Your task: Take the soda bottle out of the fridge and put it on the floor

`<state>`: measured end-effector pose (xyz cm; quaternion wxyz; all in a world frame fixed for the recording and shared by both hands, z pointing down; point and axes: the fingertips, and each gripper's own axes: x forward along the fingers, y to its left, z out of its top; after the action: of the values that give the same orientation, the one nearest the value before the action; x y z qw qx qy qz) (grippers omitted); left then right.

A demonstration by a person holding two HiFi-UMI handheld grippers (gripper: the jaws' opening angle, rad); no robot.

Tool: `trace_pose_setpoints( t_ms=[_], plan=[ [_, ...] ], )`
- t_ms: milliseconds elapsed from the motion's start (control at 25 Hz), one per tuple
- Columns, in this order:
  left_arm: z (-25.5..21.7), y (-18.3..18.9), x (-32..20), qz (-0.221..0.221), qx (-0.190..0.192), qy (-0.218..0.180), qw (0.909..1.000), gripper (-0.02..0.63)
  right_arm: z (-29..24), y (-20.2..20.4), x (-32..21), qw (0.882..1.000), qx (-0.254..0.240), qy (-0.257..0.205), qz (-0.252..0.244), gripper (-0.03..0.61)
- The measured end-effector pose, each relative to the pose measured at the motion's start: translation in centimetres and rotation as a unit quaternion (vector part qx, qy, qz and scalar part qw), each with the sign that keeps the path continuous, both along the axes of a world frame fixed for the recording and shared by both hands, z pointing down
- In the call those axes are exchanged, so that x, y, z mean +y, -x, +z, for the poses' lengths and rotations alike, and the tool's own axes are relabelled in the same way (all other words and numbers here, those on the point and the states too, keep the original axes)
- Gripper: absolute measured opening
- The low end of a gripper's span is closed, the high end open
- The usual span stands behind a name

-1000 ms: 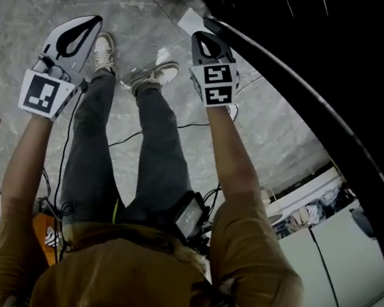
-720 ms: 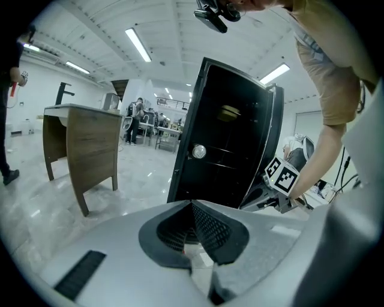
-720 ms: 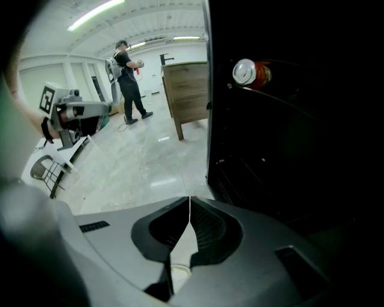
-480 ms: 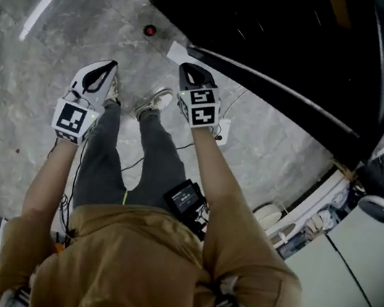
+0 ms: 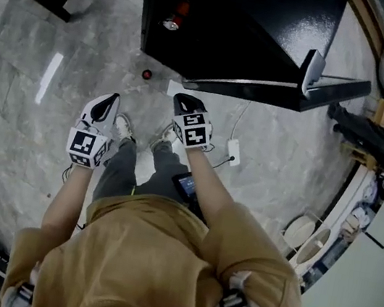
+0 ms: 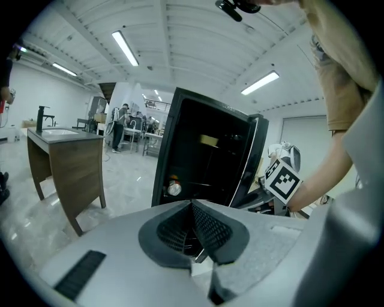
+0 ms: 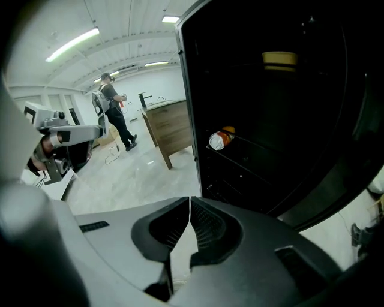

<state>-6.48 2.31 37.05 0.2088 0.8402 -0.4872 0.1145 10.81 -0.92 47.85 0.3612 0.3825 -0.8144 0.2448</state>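
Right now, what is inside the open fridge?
Inside the fridge a soda bottle lies on its side on a shelf, cap outward. Higher up sits a pale yellow item I cannot identify. The remaining interior is too dark to see.

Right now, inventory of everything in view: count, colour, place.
fridge: 1, black, door open, in front of the person
soda bottle: 1, orange with a silvery end, lying on a fridge shelf
yellowish item: 1, high inside the fridge, too dark to identify
small round object: 1, red, on the floor by the fridge
socket block: 1, white, on the floor with a cable
wooden table: 1, brown, beside the fridge
floor: grey marble
bystander: 1, standing far off near the table
left tool: 1, white and black, shut, empty
right tool: 1, white and black, shut, empty
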Motion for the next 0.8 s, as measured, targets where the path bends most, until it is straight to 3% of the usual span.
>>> trace_pose_setpoints(
  t_ms=[240, 400, 800],
  plan=[
    [-6.1, -1.8, 0.0, 0.012, 0.005, -0.034, 0.9993, 0.0, -6.6, -1.6, -1.0, 0.999, -0.018, -0.044, 0.013, 0.005],
    [-10.6, -3.1, 0.7, 0.025, 0.012, -0.065, 0.9975, 0.0, -11.4, -2.3, -1.8, 0.994, -0.065, -0.08, 0.041, 0.006],
    [-19.5, -1.4, 0.3, -0.012, 0.018, -0.136, 0.9905, 0.0, -22.5, -4.4, -3.0, 0.972, -0.152, -0.157, 0.08, 0.006]
  ],
)
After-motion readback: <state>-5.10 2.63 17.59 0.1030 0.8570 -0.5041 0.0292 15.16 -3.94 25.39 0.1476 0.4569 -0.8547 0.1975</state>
